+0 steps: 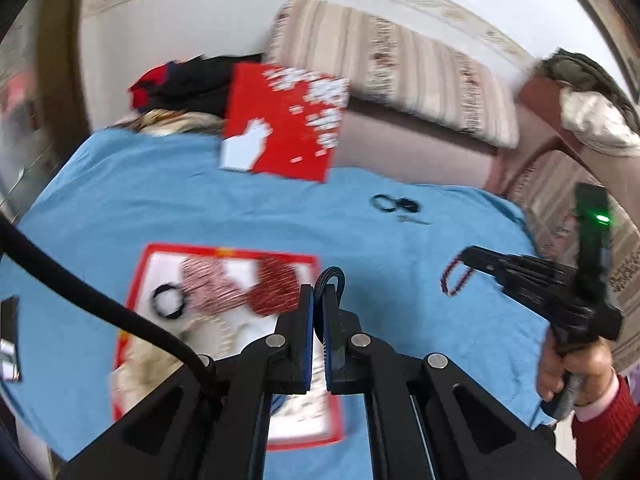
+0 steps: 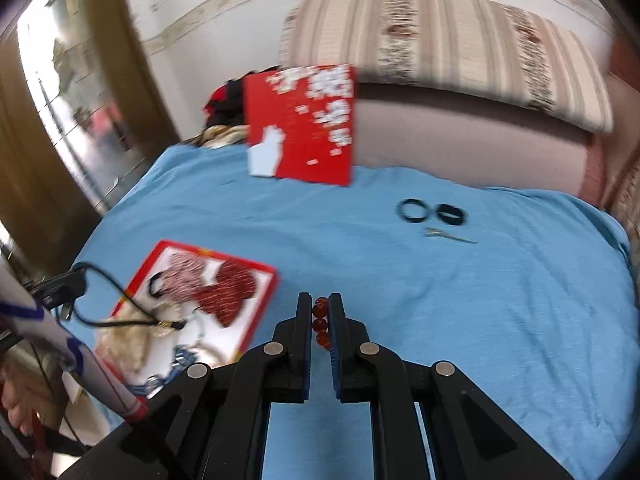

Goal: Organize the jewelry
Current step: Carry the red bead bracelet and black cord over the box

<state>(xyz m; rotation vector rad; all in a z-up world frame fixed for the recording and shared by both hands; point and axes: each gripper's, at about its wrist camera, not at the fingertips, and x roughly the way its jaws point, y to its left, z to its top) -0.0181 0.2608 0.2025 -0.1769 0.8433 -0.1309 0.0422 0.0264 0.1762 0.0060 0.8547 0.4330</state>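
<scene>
1. A bed covered in a blue sheet point(image 2: 440, 300) fills both views, with a striped cushion point(image 2: 460, 48) along the wall behind it.
2. The left claw point(image 1: 318, 292) is clamped shut on a dark braided band point(image 1: 330, 276), whose loop sticks up between its tips.
3. The right claw point(image 2: 321, 320) is pinched on a bracelet of amber-red beads point(image 2: 320, 326); in the left wrist view the rest of the strand point(image 1: 456, 280) hangs in a loop below that claw, above the sheet.
4. A hand in a red sleeve point(image 1: 568, 368) grips the right claw's handle.
5. A red-rimmed open box point(image 2: 200, 300) lies on the sheet at the left, holding pink and dark red beaded pieces, a black ring and pale strands (details are blurred).
6. A red lid point(image 2: 304, 128) with white print stands tilted at the far edge.
7. Two black rings point(image 2: 432, 212) lie side by side well apart from the box, with a small thin metal piece point(image 2: 452, 236) just in front of them.
</scene>
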